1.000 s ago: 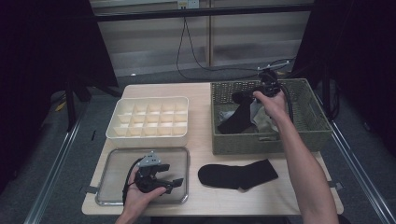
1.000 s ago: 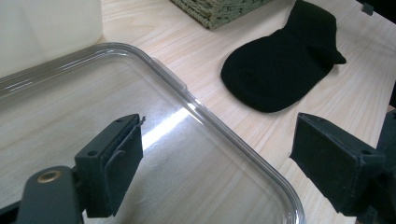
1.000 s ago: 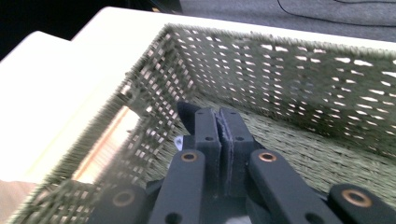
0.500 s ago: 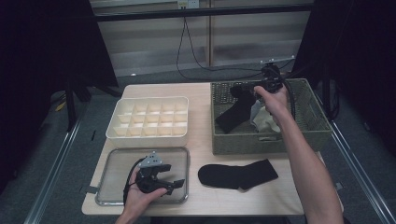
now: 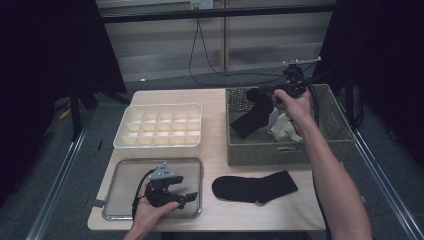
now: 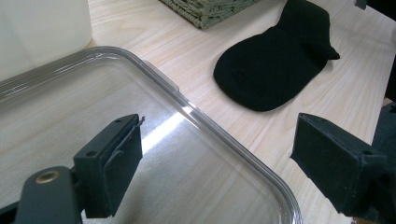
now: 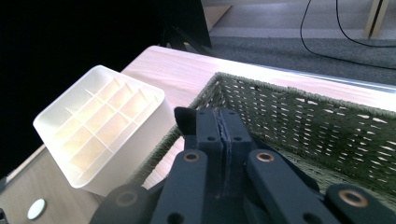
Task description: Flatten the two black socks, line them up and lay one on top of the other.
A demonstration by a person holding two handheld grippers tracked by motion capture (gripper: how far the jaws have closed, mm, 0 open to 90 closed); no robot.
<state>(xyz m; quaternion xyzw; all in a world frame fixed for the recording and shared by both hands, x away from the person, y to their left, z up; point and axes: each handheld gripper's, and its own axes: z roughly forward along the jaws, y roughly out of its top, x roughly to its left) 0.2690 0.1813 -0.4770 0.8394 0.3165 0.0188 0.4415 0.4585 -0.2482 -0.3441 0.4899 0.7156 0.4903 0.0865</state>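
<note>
Above the basket (image 5: 330, 145), a black sock (image 5: 252, 116) hangs pinched between the right gripper (image 5: 257, 93) jaws.

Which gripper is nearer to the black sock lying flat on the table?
Left. The left gripper rests over the clear tray, beside the flat black sock, jaws open toward it. The right gripper is up over the woven basket, shut on another black sock.
</note>
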